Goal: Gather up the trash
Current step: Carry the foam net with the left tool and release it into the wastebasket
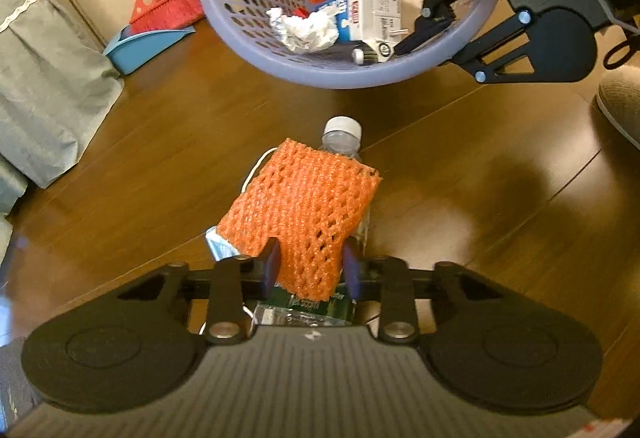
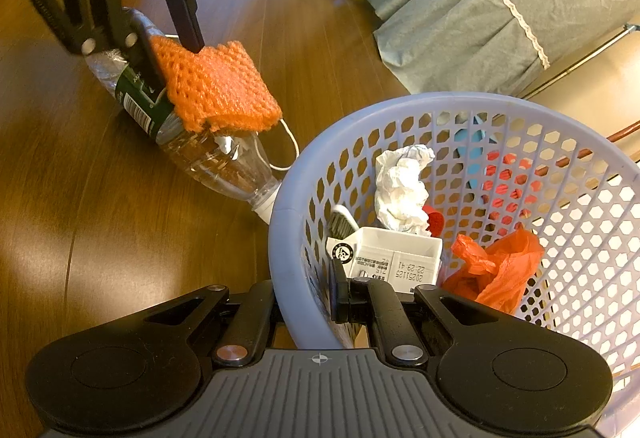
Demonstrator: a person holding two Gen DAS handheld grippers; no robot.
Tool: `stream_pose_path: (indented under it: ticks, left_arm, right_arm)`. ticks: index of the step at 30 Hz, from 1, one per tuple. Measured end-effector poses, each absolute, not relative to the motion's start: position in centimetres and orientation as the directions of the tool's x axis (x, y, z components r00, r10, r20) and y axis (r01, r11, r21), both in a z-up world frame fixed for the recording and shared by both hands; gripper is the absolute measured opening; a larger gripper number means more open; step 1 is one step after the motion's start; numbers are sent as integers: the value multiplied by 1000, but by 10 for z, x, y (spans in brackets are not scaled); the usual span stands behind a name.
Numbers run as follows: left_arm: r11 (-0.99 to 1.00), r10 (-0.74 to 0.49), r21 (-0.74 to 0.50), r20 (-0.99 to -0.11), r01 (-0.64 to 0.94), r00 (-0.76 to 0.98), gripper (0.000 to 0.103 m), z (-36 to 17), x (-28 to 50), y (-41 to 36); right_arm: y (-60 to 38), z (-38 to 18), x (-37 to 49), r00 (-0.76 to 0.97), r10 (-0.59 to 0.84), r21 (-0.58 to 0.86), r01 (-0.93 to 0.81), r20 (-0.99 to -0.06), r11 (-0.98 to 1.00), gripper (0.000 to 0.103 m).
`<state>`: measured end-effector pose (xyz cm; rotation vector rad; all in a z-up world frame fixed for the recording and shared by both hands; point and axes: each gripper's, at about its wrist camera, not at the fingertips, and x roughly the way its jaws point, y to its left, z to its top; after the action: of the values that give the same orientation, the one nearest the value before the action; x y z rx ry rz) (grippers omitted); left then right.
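An orange foam net (image 1: pixel 308 206) lies draped over a clear plastic bottle (image 1: pixel 342 136) on its side on the wooden floor. A blue face mask (image 1: pixel 220 248) peeks out beneath them. My left gripper (image 1: pixel 310 268) is shut on the near end of the net, one finger on each side. From the right wrist the net (image 2: pixel 220 86), bottle (image 2: pixel 216 162) and left gripper (image 2: pixel 176 62) appear at upper left. My right gripper (image 2: pixel 304 298) is shut on the wall of the lavender basket (image 2: pixel 440 100), one finger inside and one outside. The left wrist view shows that basket (image 1: pixel 280 66) and the right gripper (image 1: pixel 424 26) beyond the bottle.
The basket holds crumpled white paper (image 2: pixel 400 190), a white carton (image 2: pixel 392 258) and an orange plastic bag (image 2: pixel 496 266). A red broom (image 1: pixel 168 4) and blue dustpan (image 1: pixel 140 46) stand at the left wall by grey-green fabric (image 1: pixel 44 78). A person's slipper (image 1: pixel 620 98) is at the right.
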<state>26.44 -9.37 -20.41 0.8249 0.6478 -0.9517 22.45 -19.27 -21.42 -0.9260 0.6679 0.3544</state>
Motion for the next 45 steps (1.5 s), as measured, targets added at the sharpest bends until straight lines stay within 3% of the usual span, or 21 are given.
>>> stream_pose_path:
  ticks: [3, 6, 30, 45]
  left_arm:
    - [341, -436, 316, -781, 885, 447, 10, -201, 264, -91]
    - [356, -432, 323, -776, 877, 460, 7, -196, 263, -88]
    - [434, -547, 258, -686, 863, 480, 6, -122, 262, -104]
    - [399, -665, 216, -601, 891, 443, 7, -86, 273, -171]
  right_arm:
    - [-193, -214, 224, 747, 2, -615, -549, -665, 565, 4]
    - [-193, -214, 224, 747, 2, -615, -549, -665, 565, 4]
    - [-194, -215, 225, 746, 2, -616, -552, -666, 562, 4]
    - [-194, -214, 225, 746, 9, -612, -552, -666, 567, 4]
